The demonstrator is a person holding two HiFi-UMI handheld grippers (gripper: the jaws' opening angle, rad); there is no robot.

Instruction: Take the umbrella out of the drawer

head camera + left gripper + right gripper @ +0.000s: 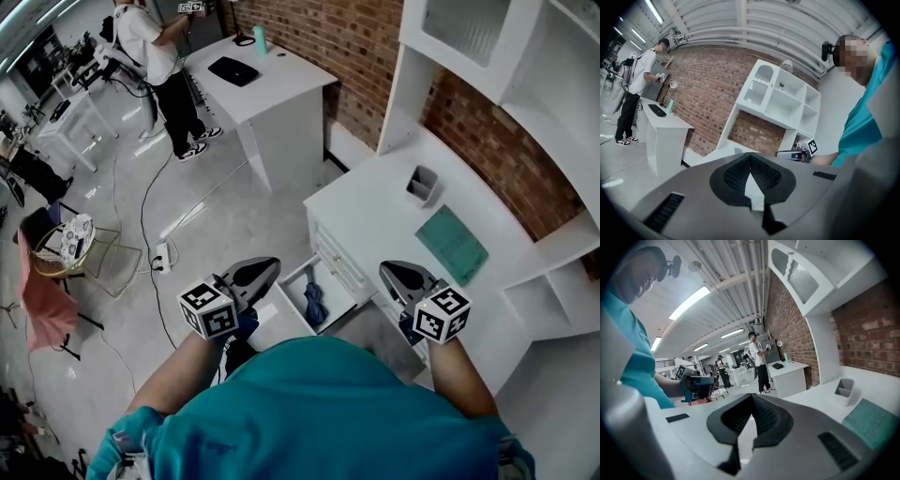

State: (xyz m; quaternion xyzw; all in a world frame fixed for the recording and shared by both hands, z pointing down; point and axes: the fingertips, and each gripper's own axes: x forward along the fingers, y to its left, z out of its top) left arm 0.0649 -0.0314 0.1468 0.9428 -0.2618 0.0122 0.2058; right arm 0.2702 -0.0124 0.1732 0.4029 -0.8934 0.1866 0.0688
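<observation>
A dark blue folded umbrella (316, 301) lies in the open white drawer (290, 281) of the desk (375, 202), seen in the head view. Both grippers are held in the air in front of the person's chest, apart from the drawer. My left gripper (271, 266) hovers just left of the drawer, jaws together and empty (750, 157). My right gripper (387, 270) hovers to the drawer's right, over the desk's front edge, also shut and empty (752, 397). Neither gripper view shows the umbrella.
On the desk stand a grey pen holder (422, 185) and a teal mat (452, 245); white shelves (562, 281) rise against the brick wall. A second white desk (262, 84) with a person (150, 47) beside it is further off. A power strip (161, 255) and cables lie on the floor.
</observation>
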